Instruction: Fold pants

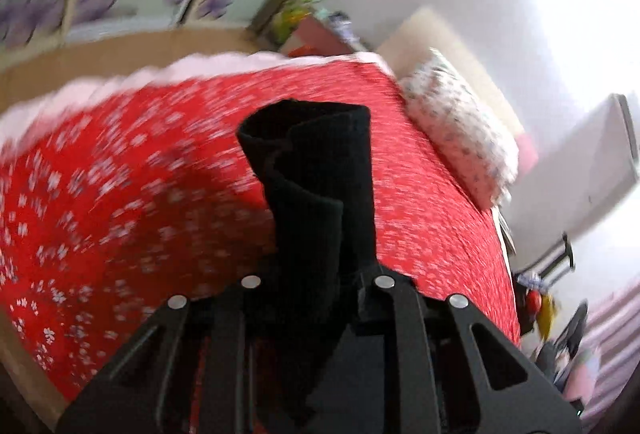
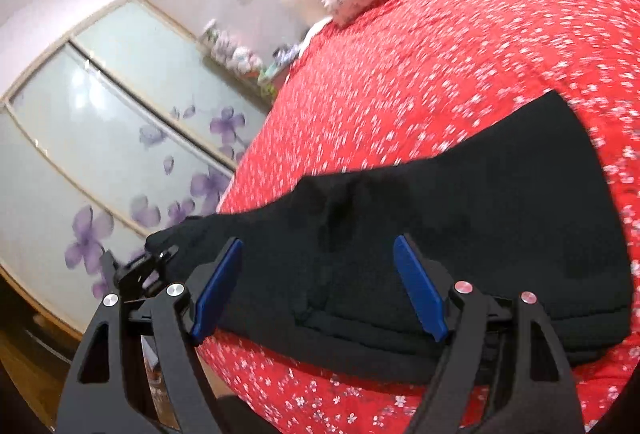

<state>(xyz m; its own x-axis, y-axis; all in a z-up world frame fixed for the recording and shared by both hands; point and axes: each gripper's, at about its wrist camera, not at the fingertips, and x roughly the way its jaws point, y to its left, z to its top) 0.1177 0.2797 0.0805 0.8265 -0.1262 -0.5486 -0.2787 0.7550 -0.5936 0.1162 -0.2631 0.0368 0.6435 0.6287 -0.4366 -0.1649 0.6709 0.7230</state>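
Observation:
Black pants [image 2: 460,234] lie across a red flowered bedcover [image 2: 440,54]. My left gripper [image 1: 316,274] is shut on one end of the pants [image 1: 316,170]; the dark ribbed cloth stands up in a curled fold between its fingers, lifted off the bed. In the right wrist view that same left gripper [image 2: 160,258] shows at the left, pinching the narrow end of the cloth. My right gripper [image 2: 319,241] is open just above the wide part of the pants, and its blue pads [image 2: 218,290] stand far apart with nothing pressed between them.
A white patterned pillow [image 1: 460,130] lies at the head of the bed, by the pale wall. A wardrobe with glass sliding doors and purple flowers [image 2: 100,138] stands past the bed's far side. Small cluttered items [image 2: 236,54] sit between wardrobe and bed.

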